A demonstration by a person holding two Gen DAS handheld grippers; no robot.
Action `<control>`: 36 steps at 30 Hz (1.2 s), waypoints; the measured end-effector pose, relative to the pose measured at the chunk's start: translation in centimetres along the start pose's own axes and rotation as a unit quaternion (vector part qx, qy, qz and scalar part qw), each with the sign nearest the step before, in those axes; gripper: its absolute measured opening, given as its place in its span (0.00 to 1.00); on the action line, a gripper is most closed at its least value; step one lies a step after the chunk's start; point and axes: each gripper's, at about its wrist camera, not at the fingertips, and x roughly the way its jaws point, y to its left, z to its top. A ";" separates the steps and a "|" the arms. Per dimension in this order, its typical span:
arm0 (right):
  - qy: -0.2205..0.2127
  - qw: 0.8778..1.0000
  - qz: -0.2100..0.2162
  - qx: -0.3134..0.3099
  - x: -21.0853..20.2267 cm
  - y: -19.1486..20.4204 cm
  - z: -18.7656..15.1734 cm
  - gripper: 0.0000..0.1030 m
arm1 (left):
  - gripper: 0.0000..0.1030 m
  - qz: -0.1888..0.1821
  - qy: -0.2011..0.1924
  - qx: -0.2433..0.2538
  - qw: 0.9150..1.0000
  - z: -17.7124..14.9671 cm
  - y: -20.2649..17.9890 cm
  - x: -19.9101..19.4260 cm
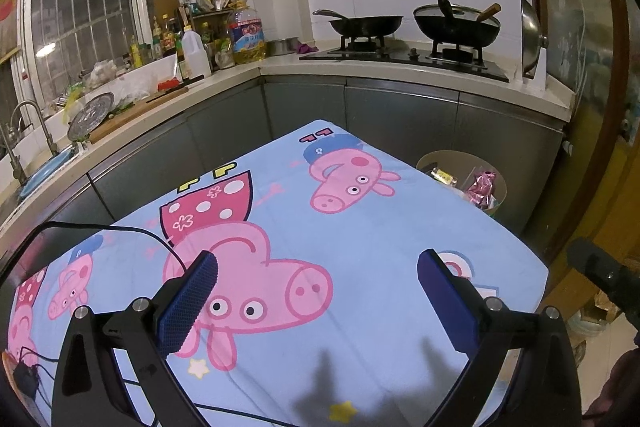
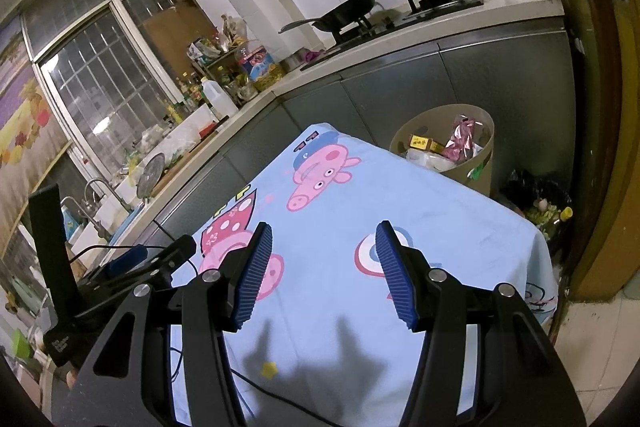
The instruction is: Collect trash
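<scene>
A beige trash bin (image 2: 482, 169) stands on the floor past the table's far right corner, holding a pink foil wrapper (image 2: 460, 141), a yellow box (image 2: 424, 143) and white paper. It also shows in the left wrist view (image 1: 432, 159). My left gripper (image 1: 318, 269) is open and empty above the light-blue cartoon-pig tablecloth (image 1: 360, 235). My right gripper (image 2: 324, 241) is open and empty above the same cloth (image 2: 440, 211). No loose trash shows on the cloth.
A grey kitchen counter (image 1: 360, 69) wraps behind the table with a stove, two woks (image 1: 456, 23), bottles and a sink (image 1: 40, 167). A black bag of waste (image 2: 540, 203) sits right of the bin. A cable (image 1: 120, 229) crosses the cloth's left side.
</scene>
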 end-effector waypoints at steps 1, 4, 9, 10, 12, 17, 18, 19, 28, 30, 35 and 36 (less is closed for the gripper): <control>0.000 1.000 0.000 0.000 0.1 -0.1 0.1 0.53 | 0.97 0.001 -0.001 0.000 1.000 0.0 0.0 0.0; 0.000 1.000 0.000 0.004 0.2 -0.4 0.3 0.53 | 0.97 0.005 -0.004 0.005 1.000 -0.2 -0.2 0.1; -0.001 1.000 0.001 0.008 0.3 -0.7 0.4 0.53 | 0.97 0.006 -0.002 0.005 1.000 -0.3 -0.3 0.2; -0.001 1.000 0.001 0.008 0.3 -0.8 0.4 0.53 | 0.97 0.006 -0.002 0.005 1.000 -0.3 -0.3 0.2; -0.001 1.000 0.000 0.008 0.3 -0.8 0.4 0.53 | 0.97 0.005 -0.002 0.006 1.000 -0.4 -0.4 0.2; 0.000 1.000 0.001 0.008 0.4 -0.8 0.5 0.53 | 0.97 0.005 0.000 0.009 1.000 -0.7 -0.4 0.4; 0.000 1.000 0.001 0.008 0.4 -0.9 0.5 0.53 | 0.97 0.005 0.000 0.009 1.000 -0.7 -0.4 0.4; 0.000 1.000 0.001 0.008 0.4 -0.8 0.5 0.53 | 0.97 0.005 0.000 0.008 1.000 -0.8 -0.4 0.4; 0.000 1.000 0.001 0.008 0.4 -0.9 0.5 0.53 | 0.97 0.006 0.000 0.009 1.000 -0.7 -0.3 0.4; 0.000 1.000 0.002 0.009 0.3 -0.9 0.5 0.53 | 0.97 0.006 0.000 0.009 1.000 -0.7 -0.3 0.4; 0.000 1.000 0.002 0.008 0.4 -1.0 0.6 0.52 | 0.97 0.006 0.001 0.009 1.000 -0.7 -0.4 0.4; 0.000 1.000 0.002 0.009 0.4 -0.9 0.6 0.52 | 0.97 0.006 0.000 0.009 1.000 -0.7 -0.4 0.4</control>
